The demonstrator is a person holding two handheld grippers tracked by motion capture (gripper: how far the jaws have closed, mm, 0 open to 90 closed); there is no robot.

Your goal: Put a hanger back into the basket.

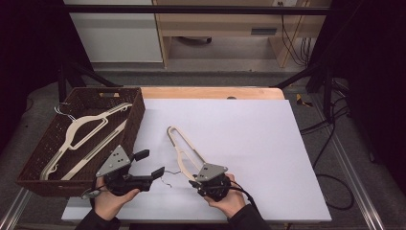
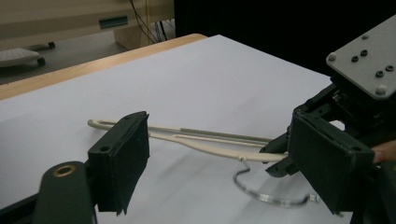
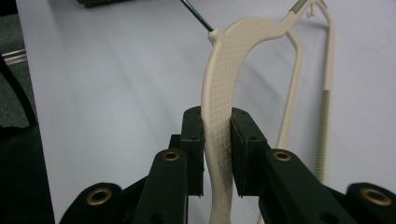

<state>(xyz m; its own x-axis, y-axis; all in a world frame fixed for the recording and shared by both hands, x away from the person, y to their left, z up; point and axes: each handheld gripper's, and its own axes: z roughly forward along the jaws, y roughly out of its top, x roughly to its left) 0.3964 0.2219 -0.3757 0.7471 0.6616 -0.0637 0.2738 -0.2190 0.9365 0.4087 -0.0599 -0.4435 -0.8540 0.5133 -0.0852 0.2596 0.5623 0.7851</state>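
Right tool (image 3: pixel 217 154) clamping hanger (image 3: pixel 224 84), white sheet (image 1: pixel 249 129) open

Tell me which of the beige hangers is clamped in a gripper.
The hanger on the white sheet, its arm pinched by the right gripper. The other hanger lies loose in the brown basket.

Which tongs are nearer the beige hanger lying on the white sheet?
Right. The right tongs are clamped on the hanger; the left tongs stand open beside its metal hook, not touching.
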